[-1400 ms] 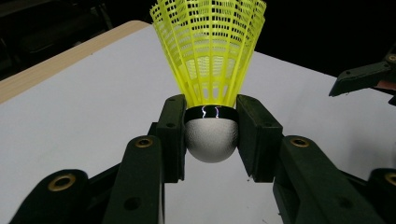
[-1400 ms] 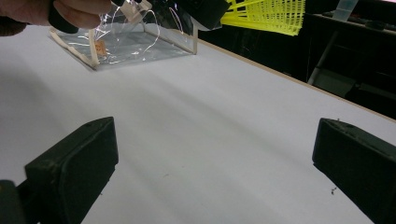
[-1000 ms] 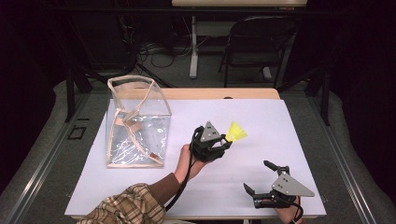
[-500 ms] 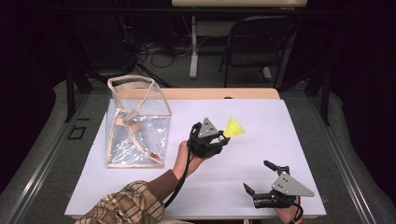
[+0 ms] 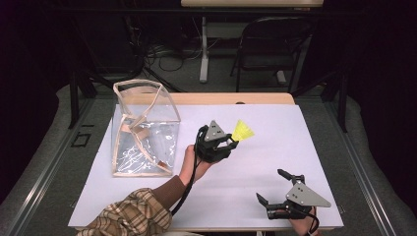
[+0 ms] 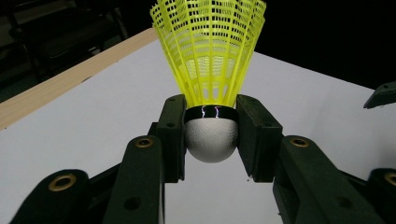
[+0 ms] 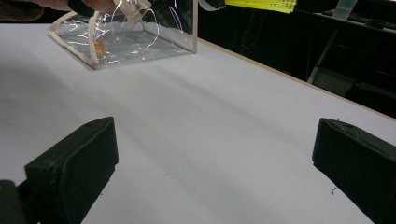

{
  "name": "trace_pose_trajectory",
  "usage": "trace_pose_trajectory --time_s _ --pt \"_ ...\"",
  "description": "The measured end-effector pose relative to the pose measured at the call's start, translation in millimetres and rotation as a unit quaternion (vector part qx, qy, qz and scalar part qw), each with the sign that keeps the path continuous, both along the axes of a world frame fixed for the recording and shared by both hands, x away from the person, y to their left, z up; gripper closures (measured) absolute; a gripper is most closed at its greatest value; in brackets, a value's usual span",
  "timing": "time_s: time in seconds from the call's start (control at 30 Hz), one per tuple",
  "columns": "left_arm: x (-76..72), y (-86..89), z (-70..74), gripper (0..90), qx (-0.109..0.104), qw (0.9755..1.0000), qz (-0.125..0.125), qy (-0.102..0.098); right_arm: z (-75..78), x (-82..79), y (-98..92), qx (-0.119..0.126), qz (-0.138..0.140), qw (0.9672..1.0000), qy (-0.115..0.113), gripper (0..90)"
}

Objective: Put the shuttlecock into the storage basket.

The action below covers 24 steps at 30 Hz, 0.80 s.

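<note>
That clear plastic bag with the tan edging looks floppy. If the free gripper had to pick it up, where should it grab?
Probably the tan-trimmed top rim of the clear bag, coming from above. The bag stands open-mouthed on the white table, and the rim and strap look stiffer than the glossy, crinkled walls. The right gripper sits open and empty near the front edge; the left gripper is shut on the yellow shuttlecock.
</note>
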State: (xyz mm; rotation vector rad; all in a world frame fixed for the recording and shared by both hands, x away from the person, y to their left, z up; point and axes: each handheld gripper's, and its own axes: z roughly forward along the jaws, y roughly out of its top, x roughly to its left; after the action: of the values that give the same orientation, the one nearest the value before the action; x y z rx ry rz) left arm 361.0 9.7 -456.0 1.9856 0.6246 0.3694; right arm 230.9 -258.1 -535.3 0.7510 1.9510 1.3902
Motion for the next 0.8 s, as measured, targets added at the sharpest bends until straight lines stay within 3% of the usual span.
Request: trace_pose_trajectory --time_s 0.8 --pt "13.4 26.7 16.2 65.2 -0.003 0.9993 0.029 -0.022 -0.3 0.5 0.2 0.0 -0.001 1.0 0.0 0.0"
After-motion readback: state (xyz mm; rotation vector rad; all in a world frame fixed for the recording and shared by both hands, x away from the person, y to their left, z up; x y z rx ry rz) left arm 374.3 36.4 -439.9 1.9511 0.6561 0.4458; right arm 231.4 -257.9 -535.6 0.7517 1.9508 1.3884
